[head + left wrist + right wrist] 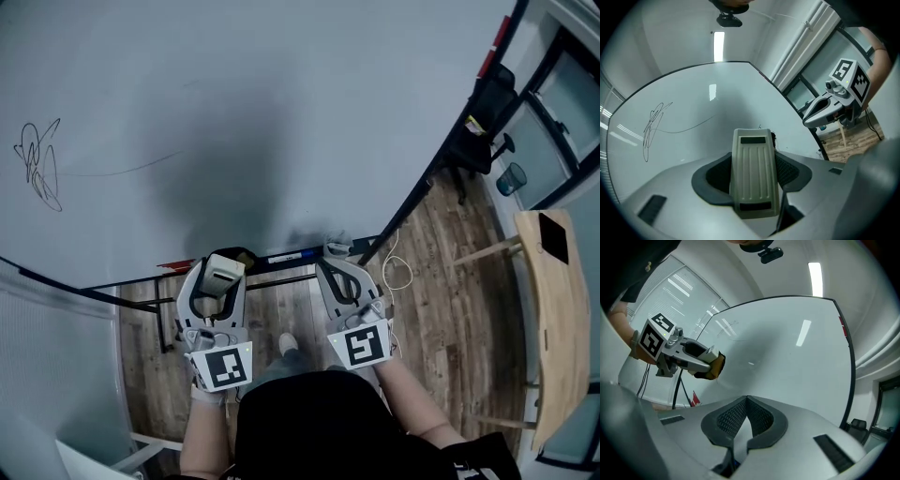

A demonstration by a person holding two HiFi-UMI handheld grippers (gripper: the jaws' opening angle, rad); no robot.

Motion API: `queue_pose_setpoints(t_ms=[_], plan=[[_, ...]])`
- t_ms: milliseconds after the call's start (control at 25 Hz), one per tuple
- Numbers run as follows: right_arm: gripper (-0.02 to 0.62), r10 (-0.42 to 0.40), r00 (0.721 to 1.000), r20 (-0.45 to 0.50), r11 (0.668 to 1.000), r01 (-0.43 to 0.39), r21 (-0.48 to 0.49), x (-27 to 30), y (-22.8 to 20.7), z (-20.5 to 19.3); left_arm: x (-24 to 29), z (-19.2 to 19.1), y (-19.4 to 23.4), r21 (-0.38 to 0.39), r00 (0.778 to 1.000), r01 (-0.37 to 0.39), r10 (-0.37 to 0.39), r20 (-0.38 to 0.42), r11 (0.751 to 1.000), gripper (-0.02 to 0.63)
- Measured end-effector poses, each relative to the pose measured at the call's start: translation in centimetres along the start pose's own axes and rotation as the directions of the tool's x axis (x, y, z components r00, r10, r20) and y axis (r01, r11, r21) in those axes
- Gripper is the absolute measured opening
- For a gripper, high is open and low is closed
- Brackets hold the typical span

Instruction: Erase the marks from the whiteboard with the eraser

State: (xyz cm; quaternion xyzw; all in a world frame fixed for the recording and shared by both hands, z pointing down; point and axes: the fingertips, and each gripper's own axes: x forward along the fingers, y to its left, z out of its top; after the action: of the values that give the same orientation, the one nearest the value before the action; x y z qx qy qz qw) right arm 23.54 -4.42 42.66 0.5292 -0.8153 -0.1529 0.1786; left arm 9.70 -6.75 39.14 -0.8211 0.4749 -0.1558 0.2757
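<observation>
Facing the whiteboard (281, 103), a person holds a gripper in each hand low in front of the body, near the board's bottom edge. The left gripper (219, 270) has its fingers (715, 176) closed on the eraser (753, 174), a pale ribbed block that stands lengthwise between the dark pads with its far end pointing toward the board. From the right gripper view the eraser's yellowish felt side shows at the tip of the left gripper, close to the white surface, though contact with it cannot be made out. The right gripper (337, 253) is just beside the left one, with a gap between them, and its fingers (731, 416) are pressed together at their tips with nothing held between them. The marks are a tangled black scribble (37, 167) at the far left of the board, with a thin line (127, 170) trailing off to its right; both are well apart from the eraser. The rest of the board is bare, with a soft shadow over its middle. Below the board runs a dark rail (281, 259) carrying a blue-labelled marker, and under that lies a wooden floor (431, 309). A light wooden counter (555, 328) stands at the right edge, and a black chair (487, 127) sits beyond the board's right corner.
</observation>
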Motion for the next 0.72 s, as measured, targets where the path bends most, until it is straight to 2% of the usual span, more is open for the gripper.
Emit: queue_pose_setpoints(t_ms=[200,440,720], plan=[[0.028,-0.015,0.999,0.038,1.0,0.015,-0.003,5.3,-1.2,1.7,3.1,0.2,4.6,0.033,0.999,-0.032,0.031,0.032,0.999,0.264],[0.028,0.012,0.994,0.112,1.0,-0.009,-0.029,9.4,-1.6,5.2,4.5,1.5,8.3,0.08,0.993,-0.095,0.089,0.075,0.992,0.264],[0.028,0.074,0.982,0.171,0.996,-0.066,-0.056,11.0,-2.2,8.0,6.3,6.8,11.6,0.145,0.978,-0.188,0.171,0.121,0.971,0.262]])
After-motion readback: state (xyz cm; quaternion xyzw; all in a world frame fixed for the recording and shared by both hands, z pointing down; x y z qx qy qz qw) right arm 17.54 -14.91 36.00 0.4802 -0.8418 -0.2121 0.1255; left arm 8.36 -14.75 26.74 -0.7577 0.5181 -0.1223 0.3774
